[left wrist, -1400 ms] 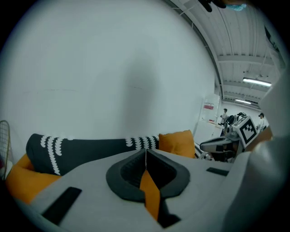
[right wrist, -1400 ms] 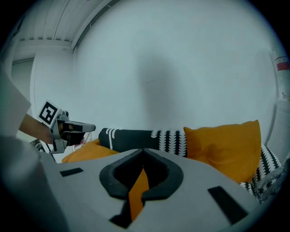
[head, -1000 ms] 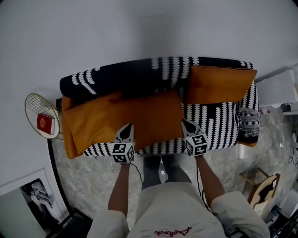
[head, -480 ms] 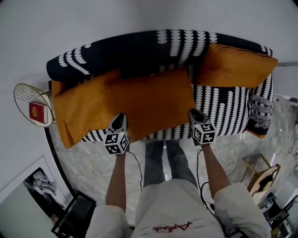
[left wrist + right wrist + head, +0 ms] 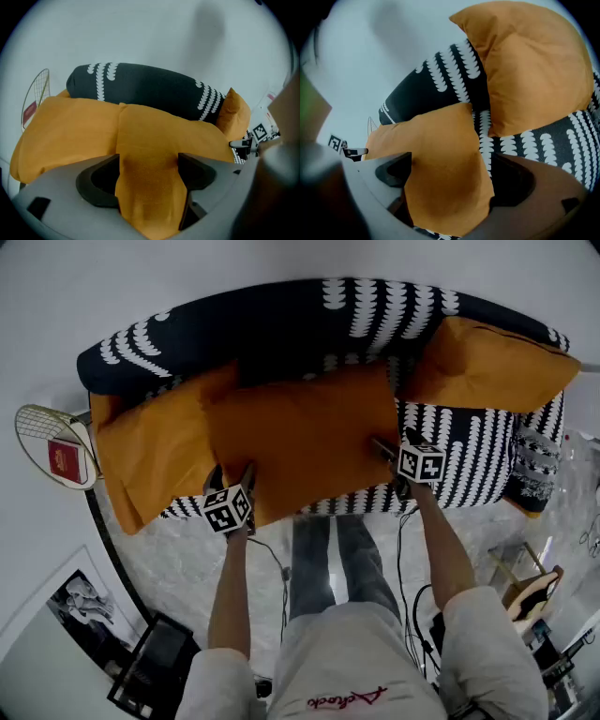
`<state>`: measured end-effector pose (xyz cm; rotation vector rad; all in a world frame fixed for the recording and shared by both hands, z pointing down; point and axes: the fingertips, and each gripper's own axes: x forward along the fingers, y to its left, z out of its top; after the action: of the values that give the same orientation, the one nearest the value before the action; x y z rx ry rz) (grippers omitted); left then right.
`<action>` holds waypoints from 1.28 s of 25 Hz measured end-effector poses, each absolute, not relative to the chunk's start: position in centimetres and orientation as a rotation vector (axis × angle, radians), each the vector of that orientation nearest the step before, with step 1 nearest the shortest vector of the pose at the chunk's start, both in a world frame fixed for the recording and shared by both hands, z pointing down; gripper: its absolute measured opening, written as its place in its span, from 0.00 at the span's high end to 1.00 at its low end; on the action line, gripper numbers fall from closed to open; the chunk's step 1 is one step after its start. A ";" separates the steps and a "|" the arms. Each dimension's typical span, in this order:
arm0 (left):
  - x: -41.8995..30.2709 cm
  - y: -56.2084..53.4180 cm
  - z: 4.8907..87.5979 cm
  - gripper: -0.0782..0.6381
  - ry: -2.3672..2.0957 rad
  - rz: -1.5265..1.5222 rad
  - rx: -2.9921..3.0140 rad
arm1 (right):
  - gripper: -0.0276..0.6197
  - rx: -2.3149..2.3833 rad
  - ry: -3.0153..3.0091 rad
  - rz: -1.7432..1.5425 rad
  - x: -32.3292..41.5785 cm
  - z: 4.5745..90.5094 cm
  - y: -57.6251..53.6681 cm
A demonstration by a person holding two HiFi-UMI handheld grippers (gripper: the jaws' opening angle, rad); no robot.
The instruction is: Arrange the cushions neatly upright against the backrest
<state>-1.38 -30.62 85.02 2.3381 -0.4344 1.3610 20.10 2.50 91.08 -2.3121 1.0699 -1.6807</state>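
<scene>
**Approach to grasp, middle cushion.** A black upholstered sofa [image 5: 455,460] with white scalloped stripes carries three orange fabric cushions. The large, square, orange middle cushion [image 5: 300,437] lies flat on the seat, with its rear edge at the foot of the backrest [image 5: 281,329]. The orange left cushion [image 5: 150,451] slumps at the left armrest and touches the middle one. The orange right cushion [image 5: 487,362] already leans upright against the backrest at the right end.

The left tongs [image 5: 232,479] sit at the front left corner of the middle cushion, and the right tongs [image 5: 384,448] at its front right corner. Both pairs of jaws have just been opening and now stand wide apart. In each gripper view a corner of the middle cushion fills the gap between the jaws, and it appears not yet clamped.

**Step in hand (judged):** taking hold of the middle cushion by its two front corners. The next move calls for both tongs to close on the fabric together. The front edge then has to be lifted and swung up about the rear edge until the cushion stands against the backrest. The left cushion remains to be righted.

**Writing.** A red book [image 5: 64,460] on the round wire tabletop [image 5: 28,423] bears a gold mark too small to read. Red script on the person's pale shirt [image 5: 356,667] is not legible with confidence. The square markers on the tongs carry no letters.
</scene>
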 end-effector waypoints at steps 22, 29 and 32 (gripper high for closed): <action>0.2 -28.6 85.6 0.67 -0.245 1.365 2.330 | 0.66 -2.054 1.377 -1.716 17.7 90.0 -0.4; -0.7 -27.6 83.1 0.69 -0.225 1.265 2.414 | 0.67 -2.190 1.369 -1.575 15.9 86.6 1.4; 0.4 -27.7 81.7 0.69 -0.219 1.191 2.458 | 0.66 -2.270 1.376 -1.473 17.0 84.4 1.6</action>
<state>0.44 -27.69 81.67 2.4582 -0.2195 1.1910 17.00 1.58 84.37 -2.2701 1.3760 -1.4733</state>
